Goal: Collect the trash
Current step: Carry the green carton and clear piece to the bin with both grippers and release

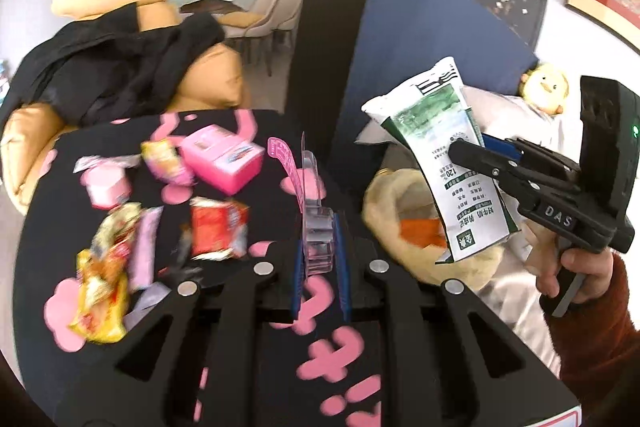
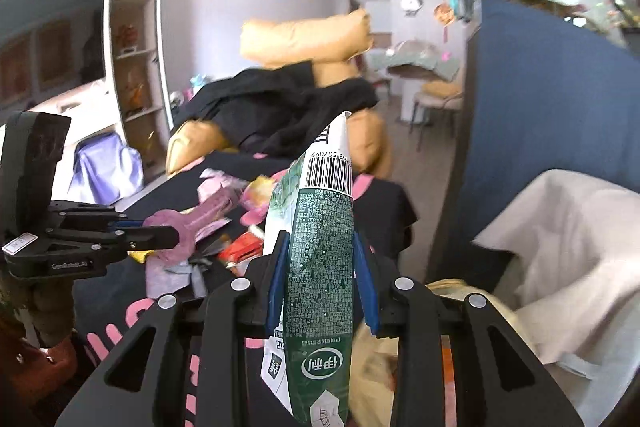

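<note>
From your left wrist camera, your left gripper is pinched nearly closed on a clear pink plastic pack standing on edge, while your right gripper holds the green-and-white pouch upright just above the beige bag, which lies to the right of the littered black table. From your right wrist camera, the pouch's long axis runs straight along your fingers, clamped between them, with the bag directly below, so your right hand looks nearer the drop.

Black table w/ pink print: pink box, red packet, yellow wrapper.
</note>
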The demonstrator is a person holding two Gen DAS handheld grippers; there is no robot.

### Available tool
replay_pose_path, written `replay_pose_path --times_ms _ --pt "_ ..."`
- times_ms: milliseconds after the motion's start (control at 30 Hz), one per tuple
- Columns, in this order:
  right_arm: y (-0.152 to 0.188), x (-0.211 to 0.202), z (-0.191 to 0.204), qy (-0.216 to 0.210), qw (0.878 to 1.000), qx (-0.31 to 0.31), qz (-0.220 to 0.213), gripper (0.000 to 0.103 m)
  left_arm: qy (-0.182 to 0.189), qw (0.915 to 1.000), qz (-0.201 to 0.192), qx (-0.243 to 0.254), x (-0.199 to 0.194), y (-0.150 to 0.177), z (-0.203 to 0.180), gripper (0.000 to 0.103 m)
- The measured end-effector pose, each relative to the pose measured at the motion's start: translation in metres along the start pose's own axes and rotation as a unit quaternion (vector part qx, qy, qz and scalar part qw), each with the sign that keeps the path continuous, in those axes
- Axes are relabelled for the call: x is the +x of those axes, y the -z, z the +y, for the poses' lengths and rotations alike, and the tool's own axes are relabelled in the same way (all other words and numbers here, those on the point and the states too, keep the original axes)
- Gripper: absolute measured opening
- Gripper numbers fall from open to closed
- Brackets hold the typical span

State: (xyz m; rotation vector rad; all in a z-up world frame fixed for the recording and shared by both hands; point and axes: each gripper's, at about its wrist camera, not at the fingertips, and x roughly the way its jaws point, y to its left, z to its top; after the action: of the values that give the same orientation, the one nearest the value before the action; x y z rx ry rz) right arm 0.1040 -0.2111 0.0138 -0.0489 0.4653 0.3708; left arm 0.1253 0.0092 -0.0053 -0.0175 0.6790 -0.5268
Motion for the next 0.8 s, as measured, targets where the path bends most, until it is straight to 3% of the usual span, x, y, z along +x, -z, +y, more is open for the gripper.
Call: replay_pose_path --times_ms 433,600,800 --pt "0.016 -0.053 -0.085 0.110 0.993 0.033 -0.021 0.031 0.102 0.9929 0.003 0.062 0.062 -0.036 -0.088 0.013" --pt "0.025 -0.064 -0.110 0.148 0.988 0.043 -0.022 0.031 0.140 0.9877 0.035 0.059 0.108 -0.040 -0.111 0.013" --pt "0.031 -0.071 -0.131 0.159 0.985 0.060 -0.026 0.031 0.157 0.9832 0.074 0.055 0.155 -0.034 -0.131 0.013"
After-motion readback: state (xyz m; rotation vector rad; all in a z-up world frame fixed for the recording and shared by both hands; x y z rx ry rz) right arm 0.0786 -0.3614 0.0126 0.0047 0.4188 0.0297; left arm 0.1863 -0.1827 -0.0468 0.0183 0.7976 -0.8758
